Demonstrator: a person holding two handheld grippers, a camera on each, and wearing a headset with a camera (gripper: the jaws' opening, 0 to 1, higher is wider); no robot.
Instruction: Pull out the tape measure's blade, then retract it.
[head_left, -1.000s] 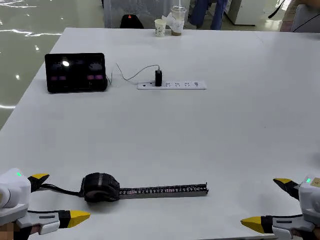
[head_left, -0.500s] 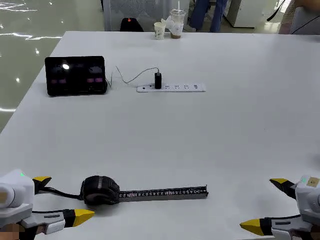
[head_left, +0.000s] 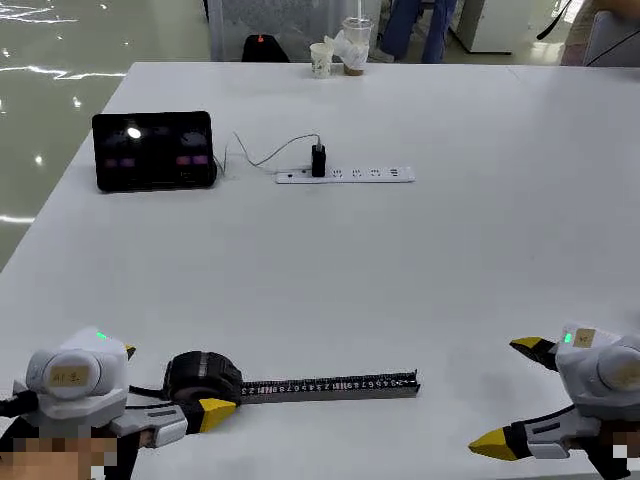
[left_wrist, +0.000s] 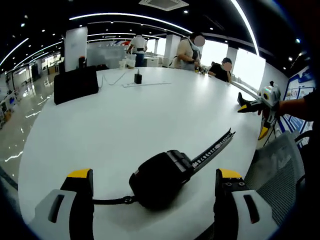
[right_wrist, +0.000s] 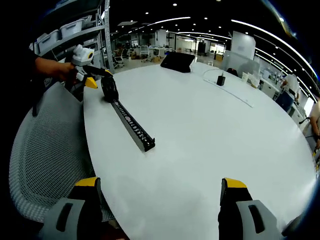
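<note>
In the head view the tape measure (head_left: 203, 377) lies near the front edge of the white counter (head_left: 420, 260), its black case to the left and its blade (head_left: 330, 385) pulled out flat to the right, the hook end free. The left gripper (head_left: 172, 381) has its jaws apart, one on each side of the case; whether they touch it I cannot tell. The right gripper (head_left: 507, 394) is well apart from the blade's end, its jaws wide and holding nothing. Farther back stand a dark tablet (head_left: 154, 150), a white power strip (head_left: 345, 174) with a black plug (head_left: 318, 158) and a thin cable (head_left: 265, 150), and cups (head_left: 338, 50) at the far edge; nothing lies between the grippers and the tape. The left gripper view adds a black strap (left_wrist: 110, 201) running from the case toward one jaw, people (left_wrist: 189, 50) beyond the counter, and a mesh chair (left_wrist: 280, 170). The right gripper view shows the blade end-on from the hook, bare counter between the yellow-tipped jaws, and shelving (right_wrist: 65, 35) with bins behind. Numerals run along the blade, too small to read; small labels on the grippers are also illegible.
</note>
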